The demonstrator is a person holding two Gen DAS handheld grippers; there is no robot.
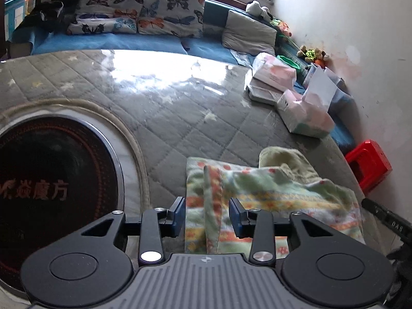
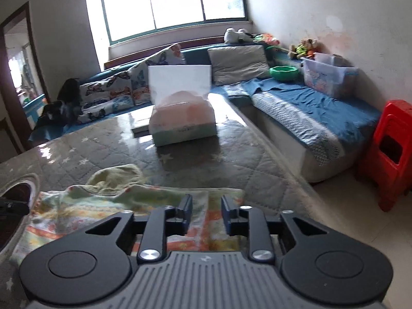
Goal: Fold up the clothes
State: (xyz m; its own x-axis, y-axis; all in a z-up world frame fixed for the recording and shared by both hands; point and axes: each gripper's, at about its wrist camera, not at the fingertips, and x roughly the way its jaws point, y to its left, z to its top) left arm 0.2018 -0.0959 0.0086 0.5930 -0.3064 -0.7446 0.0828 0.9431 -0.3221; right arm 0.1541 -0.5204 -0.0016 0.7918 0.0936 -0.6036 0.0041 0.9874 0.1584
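A small pastel garment (image 1: 270, 195) with green, orange and yellow patterned bands lies crumpled on the grey quilted table cover (image 1: 159, 108). My left gripper (image 1: 207, 216) is open, its jaws hovering over the garment's left near edge. In the right wrist view the same garment (image 2: 108, 200) lies in front and to the left. My right gripper (image 2: 206, 215) is open, its jaws over the garment's right near part. A yellowish sleeve or hood (image 2: 116, 175) sticks out at the garment's far side. Neither gripper holds anything.
A round dark heater plate (image 1: 51, 195) is set in the table at left. Tissue packs (image 1: 306, 118) and a white box (image 2: 180, 79) stand on the table's far side. A blue sofa (image 2: 309, 103) with butterfly cushions (image 1: 144, 13) surrounds it. A red stool (image 2: 388, 152) stands on the floor at right.
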